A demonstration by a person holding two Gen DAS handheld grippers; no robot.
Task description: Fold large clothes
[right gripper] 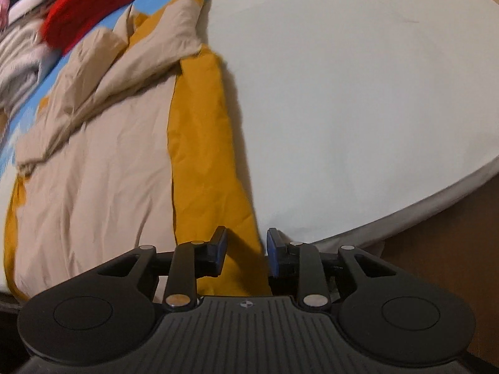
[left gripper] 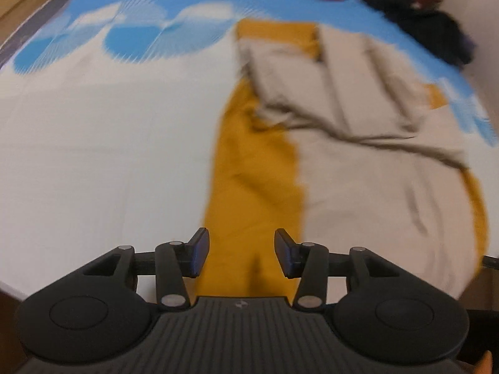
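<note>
I have both grippers low over the near edge of the bed [right gripper: 343, 93], where the garment [left gripper: 358, 187] lies spread flat: a beige cloth with mustard bands along its sides, the far end already bunched into folds. My left gripper [left gripper: 240, 252] stands about half open with the mustard band [left gripper: 252, 168] showing between its pads, and I see no pinch on it. My right gripper [right gripper: 244, 251] is open more narrowly, with the near corner of the same band [right gripper: 202, 143] in its gap, also not gripped. The risk I see is closing on only one layer, or on the bedsheet along with the cloth, since the fabric lies tight against it; a lift would then drag the sheet or leave the lower layer behind. Uneven grips could also skew the fold line. The left view is smeared, so edges there are hard to judge. I see no containers; only a red item [right gripper: 93, 3] and dark clothes [left gripper: 436, 31] piled at the far end.
</note>
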